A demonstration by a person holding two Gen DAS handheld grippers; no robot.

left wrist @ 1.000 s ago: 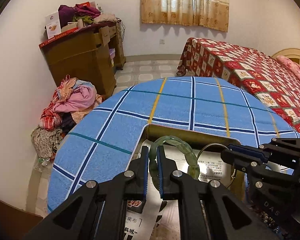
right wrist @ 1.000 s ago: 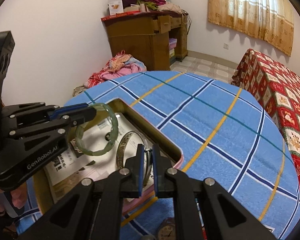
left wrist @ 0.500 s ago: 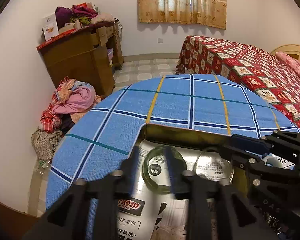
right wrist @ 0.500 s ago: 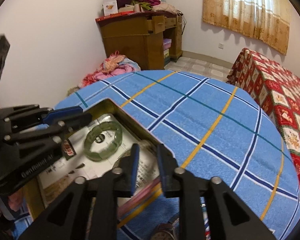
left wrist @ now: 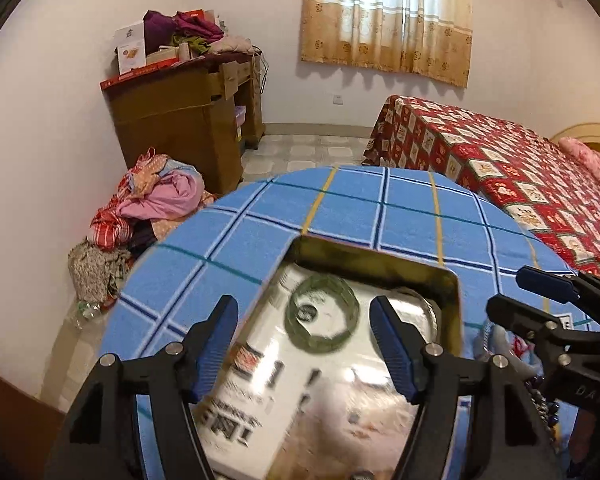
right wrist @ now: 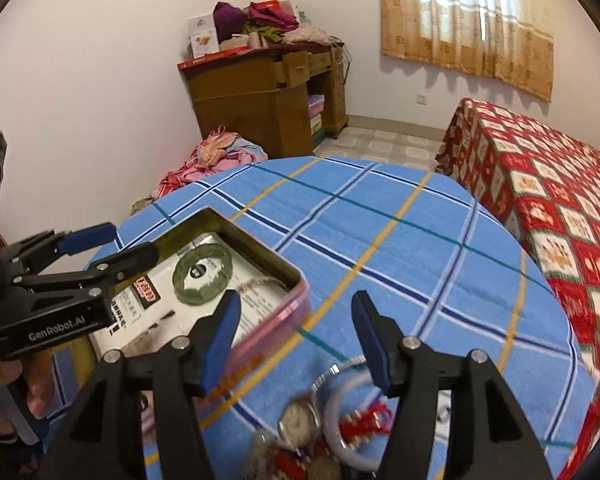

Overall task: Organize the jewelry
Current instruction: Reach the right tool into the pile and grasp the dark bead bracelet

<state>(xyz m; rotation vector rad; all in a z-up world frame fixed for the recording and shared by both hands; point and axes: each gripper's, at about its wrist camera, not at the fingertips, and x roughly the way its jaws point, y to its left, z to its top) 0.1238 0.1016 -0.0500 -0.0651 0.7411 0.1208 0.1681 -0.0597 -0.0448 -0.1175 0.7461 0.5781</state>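
A green jade-like bangle (left wrist: pixel 321 313) lies flat on printed paper inside a shallow gold-coloured metal tin (left wrist: pixel 380 257) with a pink outer rim, set on a round desk (right wrist: pixel 400 248) covered in a blue checked cloth. The left gripper (left wrist: pixel 305 345), its blue-padded fingers (left wrist: pixel 216 338) spread wide and holding nothing, hangs above the tin with the bangle between the fingertips in its own view. Just beside the bangle, toward the tin's right-hand corner, rests a thin metallic bangle (left wrist: pixel 422 307), its outline blurred and partly hidden.

The right gripper (right wrist: pixel 296 334) is likewise spread apart and empty, positioned over the desk beside the tin's pink edge. Below its fingers (right wrist: pixel 370 340), at the near edge of the desk, sits a loose heap of jewelry (right wrist: pixel 324 428): what appears to be a round-faced wristwatch (right wrist: pixel 298 420), a white bangle (right wrist: pixel 346 420) and red ornaments, all softened by blur.

In the room behind stand a brown wooden cabinet (right wrist: pixel 260 104) stacked with clothes and boxes, a pile of laundry (left wrist: pixel 156 204) on the floor, a bed (left wrist: pixel 500 160) under a red patterned cover, and a beige curtain (left wrist: pixel 386 16) at the window.
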